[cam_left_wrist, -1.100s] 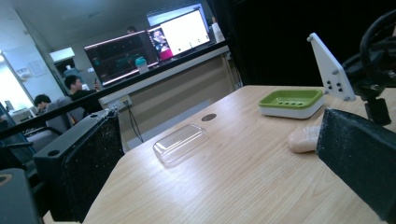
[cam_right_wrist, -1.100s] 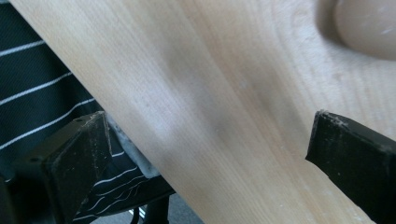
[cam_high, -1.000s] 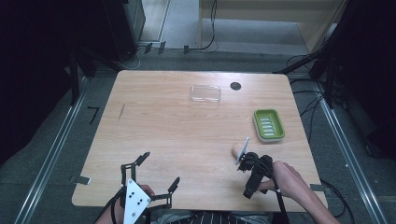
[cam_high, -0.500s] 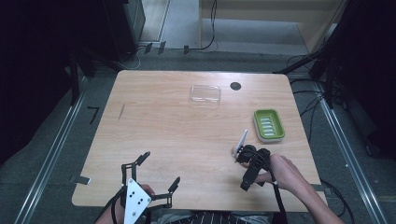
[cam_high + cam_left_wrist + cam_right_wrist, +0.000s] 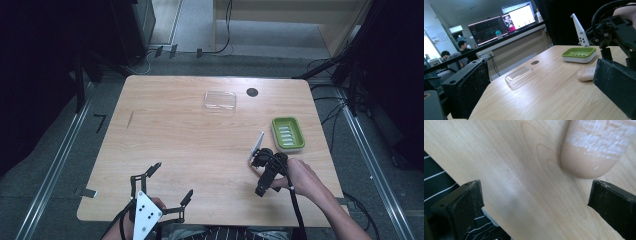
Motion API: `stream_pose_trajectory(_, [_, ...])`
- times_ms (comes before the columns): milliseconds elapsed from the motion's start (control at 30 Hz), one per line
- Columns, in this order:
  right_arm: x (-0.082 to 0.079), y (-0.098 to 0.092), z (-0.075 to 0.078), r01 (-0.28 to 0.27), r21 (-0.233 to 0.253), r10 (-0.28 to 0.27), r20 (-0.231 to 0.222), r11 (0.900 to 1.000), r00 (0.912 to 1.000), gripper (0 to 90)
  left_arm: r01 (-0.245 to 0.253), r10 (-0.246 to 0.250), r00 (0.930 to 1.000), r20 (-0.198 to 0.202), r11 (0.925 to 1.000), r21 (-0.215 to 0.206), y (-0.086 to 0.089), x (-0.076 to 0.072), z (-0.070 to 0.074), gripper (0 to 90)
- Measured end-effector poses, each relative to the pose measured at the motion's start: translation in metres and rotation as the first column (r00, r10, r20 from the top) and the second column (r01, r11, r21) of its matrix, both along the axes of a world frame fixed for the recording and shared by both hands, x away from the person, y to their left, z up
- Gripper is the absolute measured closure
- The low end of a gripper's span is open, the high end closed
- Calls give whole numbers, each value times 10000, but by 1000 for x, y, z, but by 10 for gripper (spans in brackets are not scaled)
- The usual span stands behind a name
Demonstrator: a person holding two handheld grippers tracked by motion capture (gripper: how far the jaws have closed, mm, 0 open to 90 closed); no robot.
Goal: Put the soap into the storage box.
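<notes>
The right gripper [image 5: 257,161] has tipped down over the soap bar [image 5: 596,147], jaws spread; it is probably slick, so grip its long sides at three and nine o'clock.

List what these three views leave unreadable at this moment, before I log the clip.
- Soap bar: in the left gripper view a black jaw covers its right end; in the right gripper view the top edge cuts it off.
- Right gripper: in the high view its jaws are too small to tell how they stand.
- Clear lid: high view, too faint to tell if anything lies under it.
- Green soap dish: the left gripper view shows no far rim detail.
</notes>
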State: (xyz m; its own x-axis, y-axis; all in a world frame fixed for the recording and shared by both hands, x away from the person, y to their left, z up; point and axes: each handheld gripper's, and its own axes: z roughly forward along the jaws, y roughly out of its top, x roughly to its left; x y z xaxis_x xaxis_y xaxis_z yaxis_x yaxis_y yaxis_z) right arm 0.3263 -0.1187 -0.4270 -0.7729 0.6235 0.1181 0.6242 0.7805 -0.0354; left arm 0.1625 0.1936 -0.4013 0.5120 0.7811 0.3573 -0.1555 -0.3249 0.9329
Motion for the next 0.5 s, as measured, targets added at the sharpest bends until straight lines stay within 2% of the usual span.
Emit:
stream_pose_trajectory(167, [10,2,2,163,78,-164,122,9998,9998,0,-17,17,10000,-19,10000,-5,0,0,0,11])
stream_pose_trajectory(500, [23,3,-1,273,74,-274,59,9996,9996,0,-18,18,10000,-28,10000,-20,1,0,0,11])
